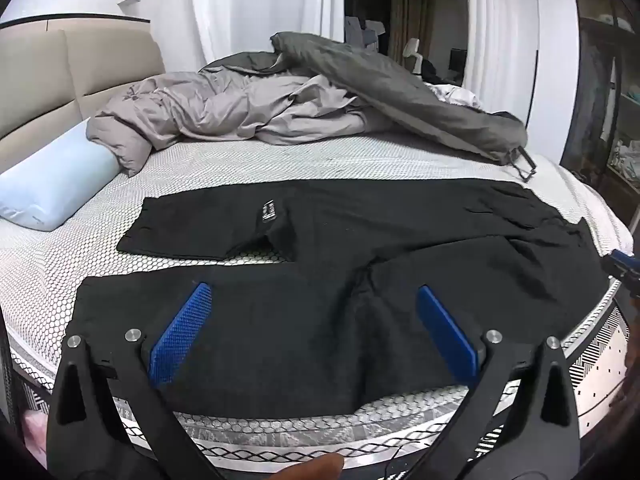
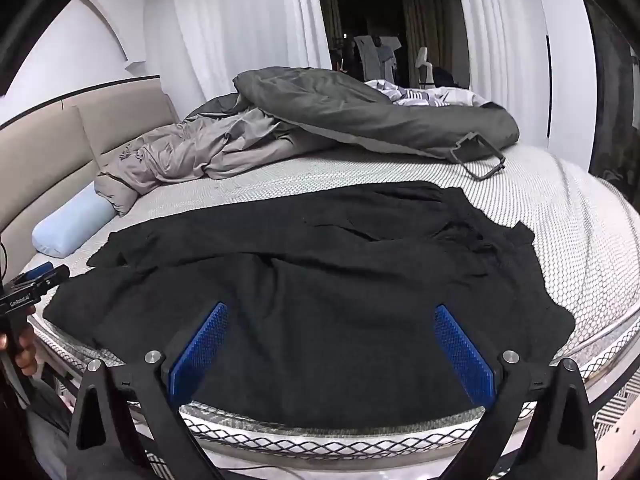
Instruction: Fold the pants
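Black pants [image 1: 320, 320] fill the near edge of the bed [image 1: 60, 280], spread flat on the honeycomb-patterned mattress, with both legs running off to the left and the waist bunched at the right. By the look of it the folding has hardly begun: the legs lie side by side with a strip of mattress showing between them, not stacked, and the far leg's end is turned over to show a label [image 1: 267, 211]. Bringing one leg onto the other and then folding lengthwise seems left to do. Over the nearer leg the left tongs [image 1: 312, 334] stand wide apart, released, gripping nothing; whether the blue pads [image 1: 180, 336] brush the cloth is hard to tell. Further right, above the seat and waist, the right tongs [image 2: 332, 350] are equally spread and empty.
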The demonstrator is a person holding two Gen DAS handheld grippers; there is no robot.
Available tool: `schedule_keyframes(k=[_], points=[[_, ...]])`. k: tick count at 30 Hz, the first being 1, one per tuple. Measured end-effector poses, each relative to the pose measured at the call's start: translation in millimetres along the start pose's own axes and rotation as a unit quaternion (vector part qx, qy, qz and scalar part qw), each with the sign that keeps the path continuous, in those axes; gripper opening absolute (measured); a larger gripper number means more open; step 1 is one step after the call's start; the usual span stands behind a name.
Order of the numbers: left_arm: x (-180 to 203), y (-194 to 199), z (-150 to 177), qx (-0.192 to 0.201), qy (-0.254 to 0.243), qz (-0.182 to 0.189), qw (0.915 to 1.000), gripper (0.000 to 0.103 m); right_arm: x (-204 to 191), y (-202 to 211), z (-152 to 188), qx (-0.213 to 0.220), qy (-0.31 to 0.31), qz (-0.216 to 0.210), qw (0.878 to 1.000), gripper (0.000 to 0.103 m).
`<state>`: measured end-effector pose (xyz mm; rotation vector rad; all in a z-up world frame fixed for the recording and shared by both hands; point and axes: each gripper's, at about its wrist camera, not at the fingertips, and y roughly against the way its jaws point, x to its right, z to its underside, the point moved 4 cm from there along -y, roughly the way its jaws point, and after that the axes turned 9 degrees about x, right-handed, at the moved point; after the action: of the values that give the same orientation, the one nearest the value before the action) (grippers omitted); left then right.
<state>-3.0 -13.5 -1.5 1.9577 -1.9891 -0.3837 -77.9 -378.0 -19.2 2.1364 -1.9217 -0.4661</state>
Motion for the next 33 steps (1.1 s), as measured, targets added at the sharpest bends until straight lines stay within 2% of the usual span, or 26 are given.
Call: schedule_keyframes(k=[5, 10, 33], points=[[12, 17, 0, 0.008, -0.009, 0.016, 0.9998, 0.102, 3, 4, -3, 0.001, -0.018, -0.007, 1.0, 0.103], [18, 26, 1, 0.01, -0.008, 0.016, 0.9998, 0.102, 6, 9, -7, 0.012, -0.035, -0.007, 0.999, 0.103], [4, 11, 2, -0.01, 0.011, 0.003, 0.9999, 0.102, 11, 12, 0, 0.009, -0.034, -0.003, 0.999, 0.103]])
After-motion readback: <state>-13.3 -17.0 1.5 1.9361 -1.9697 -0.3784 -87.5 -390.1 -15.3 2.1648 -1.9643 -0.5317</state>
